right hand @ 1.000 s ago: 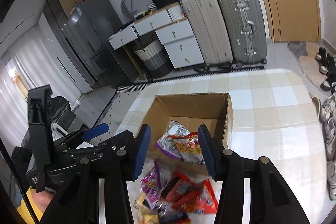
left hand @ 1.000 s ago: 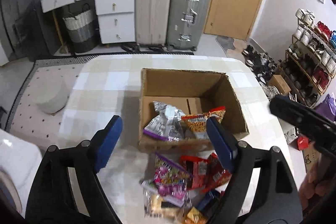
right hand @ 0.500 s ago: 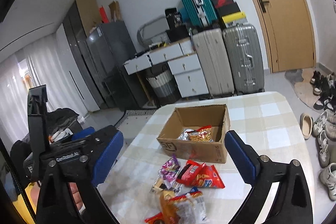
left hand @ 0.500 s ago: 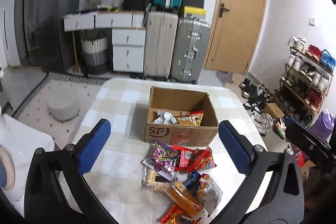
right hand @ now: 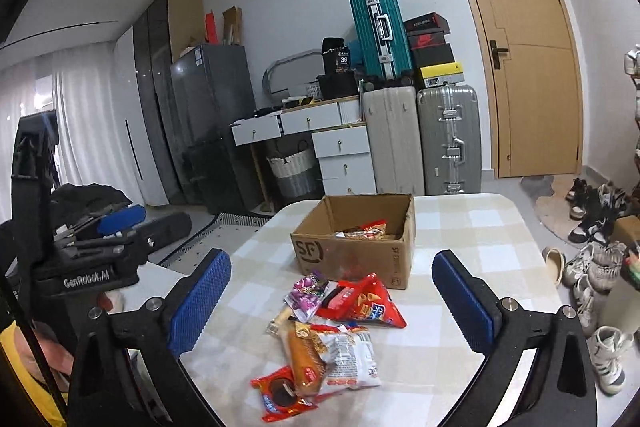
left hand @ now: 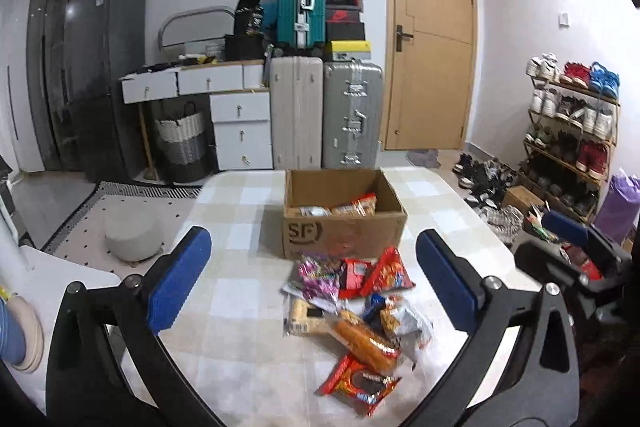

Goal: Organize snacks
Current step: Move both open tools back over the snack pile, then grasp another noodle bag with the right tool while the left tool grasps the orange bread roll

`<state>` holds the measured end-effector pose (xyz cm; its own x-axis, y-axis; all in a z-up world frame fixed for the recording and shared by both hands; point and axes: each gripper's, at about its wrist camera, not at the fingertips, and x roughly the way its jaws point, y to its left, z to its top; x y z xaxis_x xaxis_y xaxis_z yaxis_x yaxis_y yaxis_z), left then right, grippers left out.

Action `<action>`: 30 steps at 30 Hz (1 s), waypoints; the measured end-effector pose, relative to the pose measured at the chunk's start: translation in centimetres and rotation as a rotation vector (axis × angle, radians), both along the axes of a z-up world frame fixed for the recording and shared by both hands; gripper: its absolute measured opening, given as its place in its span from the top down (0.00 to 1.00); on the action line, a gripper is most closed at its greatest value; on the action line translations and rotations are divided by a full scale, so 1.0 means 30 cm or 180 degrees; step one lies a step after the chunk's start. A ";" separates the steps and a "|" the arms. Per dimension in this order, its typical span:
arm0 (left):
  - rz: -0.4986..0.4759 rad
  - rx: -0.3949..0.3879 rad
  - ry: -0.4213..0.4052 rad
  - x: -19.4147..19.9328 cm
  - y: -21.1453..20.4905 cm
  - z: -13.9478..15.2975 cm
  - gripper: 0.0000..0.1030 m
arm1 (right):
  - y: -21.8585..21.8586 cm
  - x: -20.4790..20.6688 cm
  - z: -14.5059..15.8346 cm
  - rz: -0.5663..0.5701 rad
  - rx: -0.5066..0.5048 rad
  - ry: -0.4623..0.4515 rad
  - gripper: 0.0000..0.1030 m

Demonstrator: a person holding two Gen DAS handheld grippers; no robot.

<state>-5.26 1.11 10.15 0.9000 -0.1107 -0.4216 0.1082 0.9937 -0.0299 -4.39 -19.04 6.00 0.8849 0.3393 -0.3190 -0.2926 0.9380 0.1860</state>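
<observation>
An open cardboard box (left hand: 344,231) stands on the checked table (left hand: 240,227), with a few snack packets (left hand: 352,207) lying inside it. In front of the box lies a loose pile of several packets (left hand: 352,311), among them a red chip bag (right hand: 368,303) and a purple bag (right hand: 308,291). My left gripper (left hand: 312,237) hovers open and empty, well back from the pile. My right gripper (right hand: 332,259) also holds nothing, and its jaws are opening wide. Both frame the box (right hand: 356,251) and the pile (right hand: 332,331) from a distance.
Beyond the table's far edge stand suitcases (left hand: 324,115), white drawers (left hand: 240,131), a woven basket (left hand: 180,139) and a wooden door (left hand: 432,47). A shoe rack (left hand: 568,131) and loose shoes fill the right side. A round stool (left hand: 132,235) sits on the rug at left.
Both grippers have drawn back from just over the box and widened their jaws. The box now looks small and the whole pile of packets shows between the fingers.
</observation>
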 end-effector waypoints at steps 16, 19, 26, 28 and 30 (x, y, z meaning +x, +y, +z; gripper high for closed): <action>-0.0111 -0.0116 0.0772 0.095 0.021 -0.416 0.01 | -0.026 0.082 -0.212 -0.0030 -0.0236 0.0380 0.00; -0.0076 -0.0102 0.0917 0.128 0.020 -0.443 0.01 | -0.015 0.116 -0.230 -0.0009 -0.0230 0.0545 0.00; -0.0093 -0.0371 0.1262 0.182 0.053 -0.491 0.01 | -0.011 0.158 -0.264 0.0023 -0.0178 0.0750 0.00; -0.0087 -0.0433 0.1363 0.190 0.059 -0.508 0.01 | -0.020 0.168 -0.273 0.0049 -0.0092 0.0795 0.01; -0.0087 -0.0461 0.1448 0.198 0.058 -0.528 0.01 | -0.030 0.186 -0.291 0.0058 -0.0029 0.0859 0.01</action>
